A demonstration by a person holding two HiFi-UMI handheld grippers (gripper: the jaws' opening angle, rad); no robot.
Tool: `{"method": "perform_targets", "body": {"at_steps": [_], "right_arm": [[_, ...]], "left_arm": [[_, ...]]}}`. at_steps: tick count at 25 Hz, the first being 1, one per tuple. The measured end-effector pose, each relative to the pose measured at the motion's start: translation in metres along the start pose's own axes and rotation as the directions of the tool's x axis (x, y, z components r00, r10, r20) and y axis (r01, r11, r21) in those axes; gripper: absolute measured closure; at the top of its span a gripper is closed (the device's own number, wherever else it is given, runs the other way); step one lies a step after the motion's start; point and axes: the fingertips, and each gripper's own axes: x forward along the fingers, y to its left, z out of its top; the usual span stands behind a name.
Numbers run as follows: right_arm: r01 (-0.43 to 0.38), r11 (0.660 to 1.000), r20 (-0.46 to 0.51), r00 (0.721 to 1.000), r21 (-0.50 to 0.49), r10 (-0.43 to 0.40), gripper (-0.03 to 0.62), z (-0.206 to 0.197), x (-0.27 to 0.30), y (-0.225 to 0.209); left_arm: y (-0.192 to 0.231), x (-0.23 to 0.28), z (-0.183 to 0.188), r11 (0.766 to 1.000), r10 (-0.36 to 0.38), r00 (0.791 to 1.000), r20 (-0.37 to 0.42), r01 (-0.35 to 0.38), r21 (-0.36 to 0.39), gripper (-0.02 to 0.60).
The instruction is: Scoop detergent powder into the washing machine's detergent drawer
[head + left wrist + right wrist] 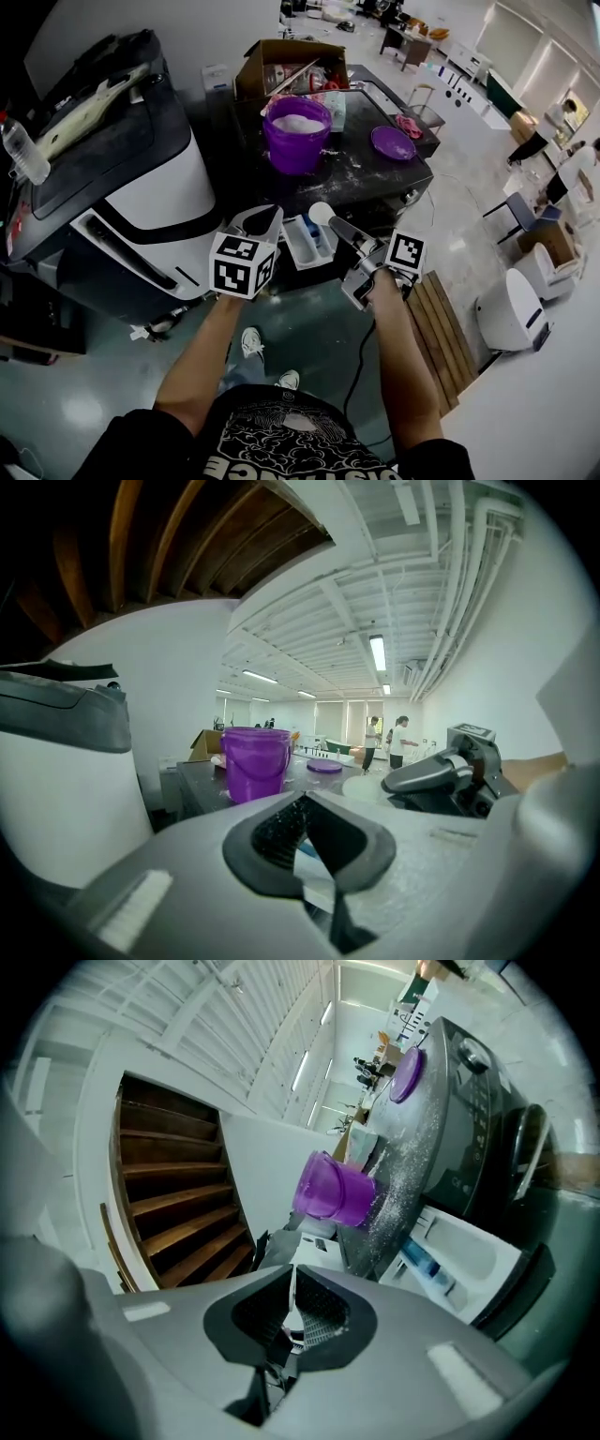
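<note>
The person is holding two tools low in front of the body. The left tool [261,221] is pinching shut, and I am seeing nothing inside it. The right tool [334,223] is squeezing the thin handle of a small round white plastic scoop [321,213].

The white pull-out detergent drawer [305,242] with blue parts is sticking out toward the person, between the two tools. Its long side is running from about 12 o'clock to 6 o'clock. From the scoop, the drawer is lying just beside it at about 8 o'clock. So the right hand is the nearer one for tipping. I cannot tell if powder is sitting in the scoop.

Farther off at 12 o'clock, a round purple plastic bucket [296,141] of white powder [298,122] is standing on the dark, dusty top of the washing machine [366,178]. A flat round purple lid [394,142] is lying at 2 o'clock.
</note>
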Motion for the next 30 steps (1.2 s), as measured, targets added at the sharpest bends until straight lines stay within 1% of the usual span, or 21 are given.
{"method": "perform_targets", "body": {"at_steps": [3, 7, 10, 12, 16, 21, 27, 30], "right_arm": [[0.025, 0.999, -0.018, 1.0, -0.022, -0.026, 0.559, -0.009, 0.0, -0.011], [0.08, 0.995, -0.04, 0.996, -0.067, -0.083, 0.559, -0.019, 0.0, -0.028], [0.128, 0.987, -0.064, 0.989, -0.1, -0.135, 0.559, -0.028, 0.001, -0.039], [0.158, 0.978, -0.081, 0.982, -0.138, -0.17, 0.559, -0.032, 0.002, -0.047], [0.218, 0.952, -0.108, 0.963, -0.215, -0.245, 0.559, -0.04, 0.005, -0.062], [0.274, 0.91, -0.143, 0.933, -0.311, -0.329, 0.559, -0.049, 0.01, -0.077], [0.312, 0.868, -0.15, 0.907, -0.386, -0.393, 0.56, -0.052, 0.011, -0.085], [0.329, 0.839, -0.149, 0.892, -0.434, -0.427, 0.559, -0.05, 0.01, -0.087]], "left_arm": [[0.001, -0.004, -0.009, 1.0, 0.011, 1.0, -0.015, -0.011, -0.008, 0.581], [0.001, -0.005, -0.02, 1.0, 0.012, 0.999, -0.037, -0.012, -0.015, 0.581], [0.001, -0.005, -0.027, 1.0, 0.01, 0.999, -0.051, -0.011, -0.02, 0.581], [0.0, -0.004, -0.031, 1.0, 0.008, 0.998, -0.059, -0.009, -0.021, 0.581], [0.001, -0.005, -0.036, 1.0, 0.007, 0.997, -0.072, -0.008, -0.02, 0.581], [0.005, -0.006, -0.04, 1.0, 0.012, 0.997, -0.078, -0.014, -0.023, 0.581], [0.005, -0.008, -0.044, 1.0, 0.011, 0.996, -0.087, -0.013, -0.023, 0.581], [0.005, -0.008, -0.043, 1.0, 0.012, 0.996, -0.085, -0.014, -0.023, 0.581]]}}
